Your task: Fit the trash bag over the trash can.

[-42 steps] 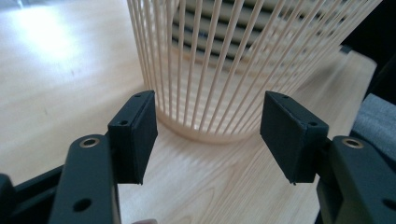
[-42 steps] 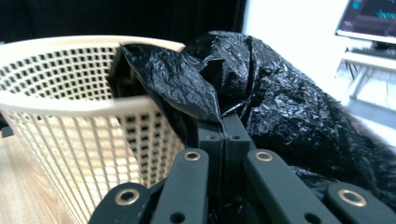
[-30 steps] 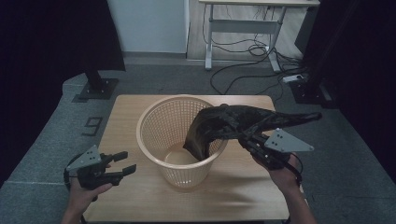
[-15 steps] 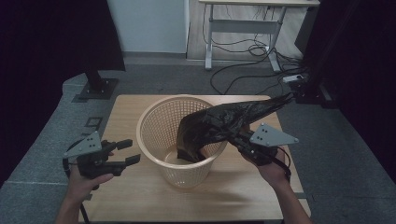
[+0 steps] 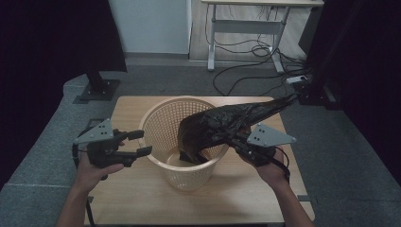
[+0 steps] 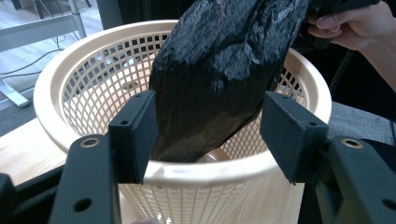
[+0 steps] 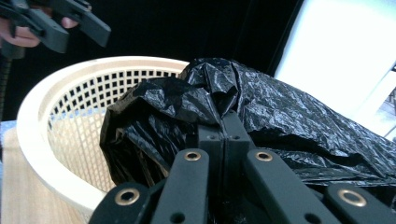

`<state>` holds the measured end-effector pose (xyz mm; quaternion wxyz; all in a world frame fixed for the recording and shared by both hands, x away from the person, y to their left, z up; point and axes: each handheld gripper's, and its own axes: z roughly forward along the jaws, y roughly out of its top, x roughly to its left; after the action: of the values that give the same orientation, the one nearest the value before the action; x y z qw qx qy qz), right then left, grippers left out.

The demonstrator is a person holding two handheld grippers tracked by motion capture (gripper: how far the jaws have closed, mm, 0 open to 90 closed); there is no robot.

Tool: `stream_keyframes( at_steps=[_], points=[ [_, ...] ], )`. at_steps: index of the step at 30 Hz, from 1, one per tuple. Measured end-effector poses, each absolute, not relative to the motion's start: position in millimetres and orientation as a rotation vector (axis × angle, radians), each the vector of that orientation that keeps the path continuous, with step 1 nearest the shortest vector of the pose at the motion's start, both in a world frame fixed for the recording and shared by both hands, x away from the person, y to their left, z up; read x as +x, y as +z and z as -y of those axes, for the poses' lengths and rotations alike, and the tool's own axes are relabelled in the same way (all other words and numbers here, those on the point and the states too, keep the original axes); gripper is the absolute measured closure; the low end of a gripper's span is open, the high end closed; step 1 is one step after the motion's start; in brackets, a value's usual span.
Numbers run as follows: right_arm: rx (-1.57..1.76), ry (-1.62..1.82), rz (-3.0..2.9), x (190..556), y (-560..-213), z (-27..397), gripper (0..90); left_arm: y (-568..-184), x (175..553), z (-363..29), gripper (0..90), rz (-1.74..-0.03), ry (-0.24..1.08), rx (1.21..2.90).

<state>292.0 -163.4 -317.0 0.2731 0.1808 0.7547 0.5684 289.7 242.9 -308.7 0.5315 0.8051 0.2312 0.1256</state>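
You were in the middle of getting the crumpled black plastic bin bag [image 5: 222, 125] into the round cream plastic lattice basket [image 5: 163, 118] that stood on the pale wooden bench [image 5: 127, 106]. Your right tool [image 5: 235, 138] had its jaws pressed together on a fold of the bag, and in the right gripper view that pinch [image 7: 223, 122] sat at the gathered upper part of the film. The bag slanted across the basket's right rim: its lower end hung down inside the basket, while its tail stretched up and away to the right, beyond the bench edge. Your left tool [image 5: 142, 143] was spread and held nothing; in the left gripper view its two black pads stood apart on either side of the hanging bag [image 6: 224, 70], just short of the basket's near rim [image 6: 187, 170], without touching the film. I judge the step to have been feeding the bag in, with the lining not yet begun. The next move would have called for your left tool to reach forward over the rim and close on the loose lower part of the bag, so that the two tools could pull the mouth open between them and spread it toward the rim.
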Motion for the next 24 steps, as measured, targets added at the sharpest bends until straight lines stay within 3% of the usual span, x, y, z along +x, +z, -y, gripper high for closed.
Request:
stream_keyframes(
  at_steps=[16, 24],
  points=[
    [0.393, 1.650, -1.994, 285, -286, 143, 88.8, -292, 302, -218, 36.1, -0.498, 0.283, 1.936],
    [0.368, 1.642, -2.053, 288, -294, 125, 88.7, -295, 307, -204, 35.8, -0.475, 0.259, 1.949]
  ],
)
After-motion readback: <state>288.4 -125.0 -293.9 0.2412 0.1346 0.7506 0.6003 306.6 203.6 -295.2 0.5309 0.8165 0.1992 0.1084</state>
